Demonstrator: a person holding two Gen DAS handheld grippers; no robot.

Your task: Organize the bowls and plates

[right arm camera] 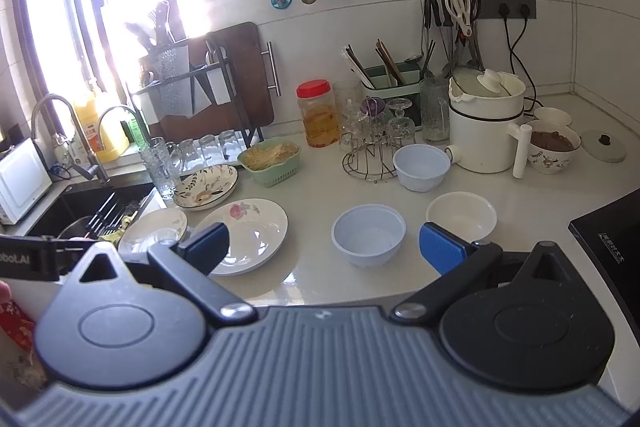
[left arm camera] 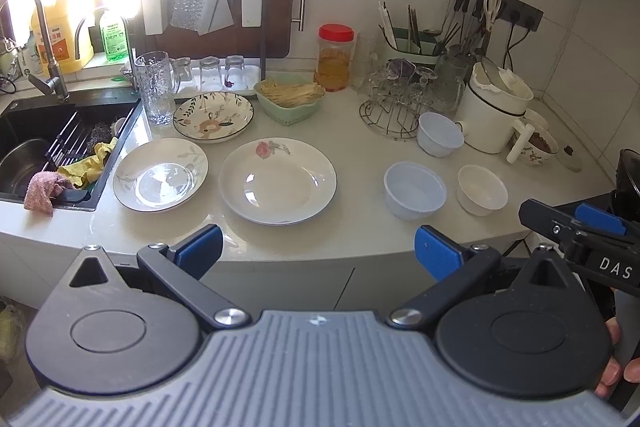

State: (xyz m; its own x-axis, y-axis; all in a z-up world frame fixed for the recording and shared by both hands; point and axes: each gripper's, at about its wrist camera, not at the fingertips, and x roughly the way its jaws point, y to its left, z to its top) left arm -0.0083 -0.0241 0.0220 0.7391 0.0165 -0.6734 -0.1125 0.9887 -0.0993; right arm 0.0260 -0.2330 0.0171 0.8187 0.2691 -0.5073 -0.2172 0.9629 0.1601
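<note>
Your left gripper hangs with jaws spread and empty; the big pink-flower plate lies flat on the counter just ahead of them. Your right gripper, also spread and empty, has the pale blue bowl straight ahead, the white bowl beyond its right finger.

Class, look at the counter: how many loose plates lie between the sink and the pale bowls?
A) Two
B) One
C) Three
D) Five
C: the leaf-patterned plate by the sink, the pink-flower plate in the middle and the dark-rimmed floral plate behind them lie singly on the counter, none stacked.
</note>
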